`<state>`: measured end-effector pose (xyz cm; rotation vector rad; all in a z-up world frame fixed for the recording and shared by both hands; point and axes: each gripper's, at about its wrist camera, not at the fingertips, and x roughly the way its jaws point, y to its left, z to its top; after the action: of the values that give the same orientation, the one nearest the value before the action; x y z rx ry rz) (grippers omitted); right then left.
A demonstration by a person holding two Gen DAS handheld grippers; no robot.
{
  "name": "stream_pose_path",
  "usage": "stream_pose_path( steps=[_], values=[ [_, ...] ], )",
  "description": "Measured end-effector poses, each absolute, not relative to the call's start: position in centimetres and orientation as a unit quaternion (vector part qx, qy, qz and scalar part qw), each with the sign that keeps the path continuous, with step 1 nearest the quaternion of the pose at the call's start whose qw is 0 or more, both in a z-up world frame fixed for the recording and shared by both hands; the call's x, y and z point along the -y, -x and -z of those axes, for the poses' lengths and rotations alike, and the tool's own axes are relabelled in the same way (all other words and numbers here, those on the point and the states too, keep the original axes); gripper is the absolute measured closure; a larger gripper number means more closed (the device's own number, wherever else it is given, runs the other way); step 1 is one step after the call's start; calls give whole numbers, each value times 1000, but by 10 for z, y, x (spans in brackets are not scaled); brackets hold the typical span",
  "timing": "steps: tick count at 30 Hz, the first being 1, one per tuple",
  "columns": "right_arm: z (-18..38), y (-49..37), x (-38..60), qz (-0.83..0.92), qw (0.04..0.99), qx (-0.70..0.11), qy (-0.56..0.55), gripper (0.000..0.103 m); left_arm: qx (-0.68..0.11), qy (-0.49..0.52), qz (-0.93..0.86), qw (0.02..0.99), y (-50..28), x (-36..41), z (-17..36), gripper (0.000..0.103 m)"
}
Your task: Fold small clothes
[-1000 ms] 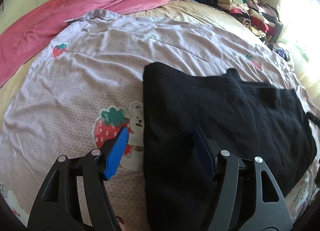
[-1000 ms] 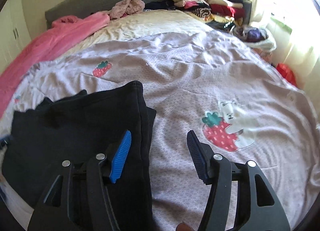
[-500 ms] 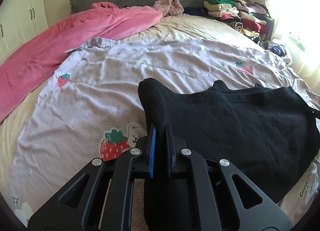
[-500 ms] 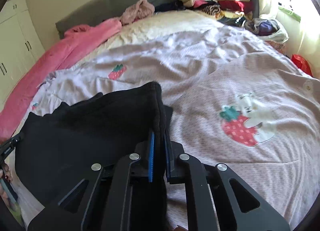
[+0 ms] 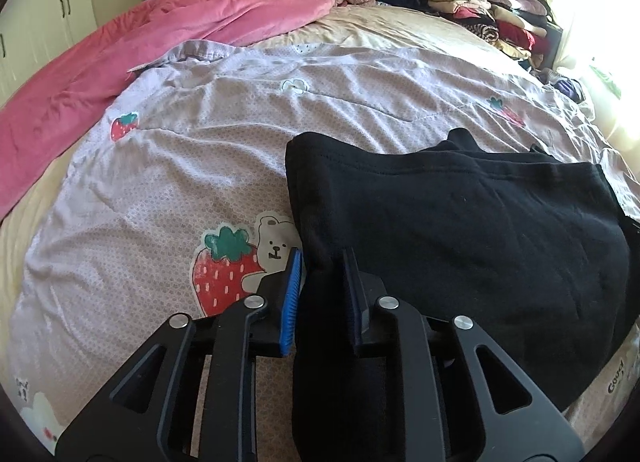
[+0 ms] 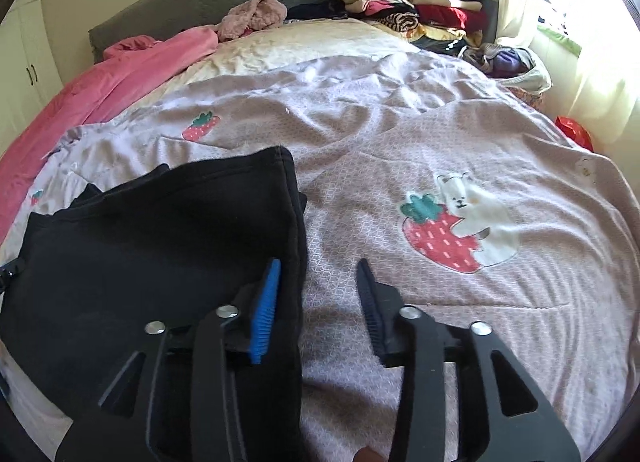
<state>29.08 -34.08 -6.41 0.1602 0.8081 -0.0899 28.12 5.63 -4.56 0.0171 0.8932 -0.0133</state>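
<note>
Folded black knit garment (image 5: 460,229) lies on the lilac strawberry-print quilt (image 5: 180,165). My left tool (image 5: 320,294) has just eased open, cloth edge loose between the pads; right tool (image 6: 316,310) opened wide, empty. Soft, limp, light: I'd grip the hemmed corners.

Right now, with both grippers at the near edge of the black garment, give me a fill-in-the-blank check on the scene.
1. The black garment lies on a lilac quilt printed with bears and ____.
2. The blanket along the quilt's far side is ____ in colour.
3. Fabric sits between the fingers of the ____ gripper only.
4. The right gripper has its jaws ____, its blue pad over the garment's edge.

Missing words: strawberries; pink; left; open
</note>
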Motion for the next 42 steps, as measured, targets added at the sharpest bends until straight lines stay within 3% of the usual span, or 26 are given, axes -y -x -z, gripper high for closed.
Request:
stream_pose_path(
  steps=[2, 4, 15, 22, 27, 29, 36, 39, 42],
  values=[
    [59, -284, 339, 25, 918, -386, -91, 34, -434, -6, 6, 901, -281, -57, 44, 83],
    [53, -279, 334, 17, 920, -381, -93, 29, -438, -3, 6, 899, -281, -58, 43, 76],
    [28, -253, 306, -26, 931, -351, -91, 28, -436, 18, 11, 899, -263, -61, 28, 51],
    [40, -240, 259, -77, 922, -376, -53, 28, -434, -14, 23, 900, -241, -34, 24, 37],
    [71, -249, 238, -58, 900, -433, -10, 27, -467, -55, 14, 882, -239, -19, 52, 34],
    [76, -251, 238, -58, 897, -437, -21, 20, -469, -47, 16, 882, -239, -22, 53, 34],
    [57, -240, 236, -73, 905, -416, -45, 20, -465, -35, 24, 884, -234, -24, 38, 29],
    [44, -233, 229, -79, 913, -399, -38, 8, -457, -26, 34, 888, -230, -24, 28, 24],
    [33, -225, 221, -85, 918, -387, -27, 7, -448, -21, 41, 893, -226, -23, 18, 19]
  ],
)
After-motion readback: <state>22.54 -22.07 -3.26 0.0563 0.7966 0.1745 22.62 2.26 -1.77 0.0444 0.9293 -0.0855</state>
